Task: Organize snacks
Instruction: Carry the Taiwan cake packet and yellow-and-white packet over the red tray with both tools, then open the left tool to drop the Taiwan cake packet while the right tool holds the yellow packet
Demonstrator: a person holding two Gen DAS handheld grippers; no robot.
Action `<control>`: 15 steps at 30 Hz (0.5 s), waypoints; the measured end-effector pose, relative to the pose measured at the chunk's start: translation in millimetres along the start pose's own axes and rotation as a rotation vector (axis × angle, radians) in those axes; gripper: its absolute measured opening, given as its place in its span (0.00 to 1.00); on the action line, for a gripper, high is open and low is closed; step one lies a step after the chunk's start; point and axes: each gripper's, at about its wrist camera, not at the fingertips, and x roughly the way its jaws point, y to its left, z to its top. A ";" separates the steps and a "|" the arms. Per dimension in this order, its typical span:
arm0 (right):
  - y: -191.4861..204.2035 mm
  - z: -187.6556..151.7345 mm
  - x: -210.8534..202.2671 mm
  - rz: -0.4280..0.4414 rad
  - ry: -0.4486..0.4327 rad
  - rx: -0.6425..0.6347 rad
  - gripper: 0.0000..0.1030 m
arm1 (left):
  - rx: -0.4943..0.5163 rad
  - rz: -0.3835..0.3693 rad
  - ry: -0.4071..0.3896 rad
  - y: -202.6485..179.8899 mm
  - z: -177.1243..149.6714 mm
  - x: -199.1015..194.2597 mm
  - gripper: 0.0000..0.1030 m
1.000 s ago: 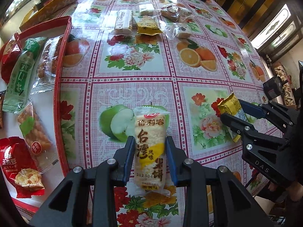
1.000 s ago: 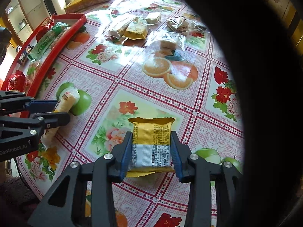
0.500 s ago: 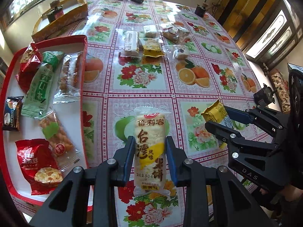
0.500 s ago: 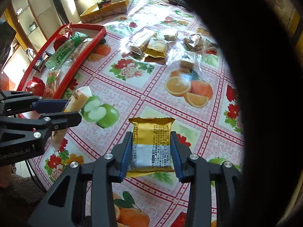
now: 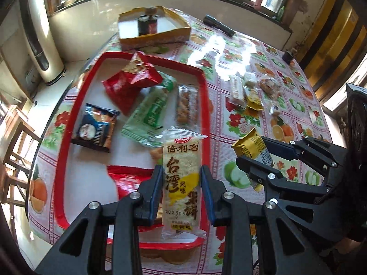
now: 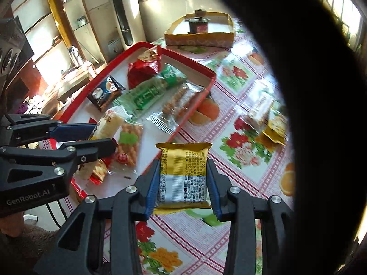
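Observation:
My left gripper (image 5: 182, 178) is shut on a long clear rice cracker packet (image 5: 181, 171) with yellow print, held above the near right part of the red tray (image 5: 205, 105). The tray holds several snack packets: red (image 5: 130, 84), green (image 5: 151, 114), dark blue (image 5: 97, 128). My right gripper (image 6: 183, 174) is shut on a yellow and white snack packet (image 6: 183, 174), hanging over the tablecloth just right of the tray's rim (image 6: 190, 114). In the left wrist view the right gripper (image 5: 257, 153) shows beside mine; in the right wrist view the left gripper (image 6: 103, 135) shows over the tray.
A few loose snacks (image 5: 250, 94) lie on the flowered tablecloth (image 5: 286, 87) to the right of the tray. A yellow cardboard box (image 5: 156, 29) stands behind the tray, with a black flashlight (image 5: 219, 25) near it. A dark blurred shape covers the right of the right wrist view.
Both grippers have moved left and up with their packets. The left one went from over the tablecloth to over the tray; the right one came up to the tray's rim.

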 end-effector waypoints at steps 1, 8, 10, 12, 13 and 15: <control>7.2 5.1 3.3 0.013 -0.002 -0.011 0.40 | -0.015 0.012 -0.005 8.6 0.9 -1.7 0.31; 44.2 33.2 35.8 0.081 0.006 -0.045 0.40 | -0.114 0.099 -0.024 62.5 3.9 -5.8 0.31; 45.9 38.0 46.1 0.094 0.014 -0.027 0.40 | -0.133 0.116 -0.015 76.4 4.3 -2.4 0.31; 45.5 40.7 56.2 0.106 0.028 -0.004 0.40 | -0.148 0.127 -0.003 87.2 3.1 1.9 0.31; 44.8 41.2 60.6 0.108 0.035 0.007 0.40 | -0.153 0.134 0.005 91.1 2.6 5.1 0.31; 42.7 41.4 68.8 0.119 0.051 0.030 0.40 | -0.158 0.136 0.024 96.7 1.3 12.4 0.31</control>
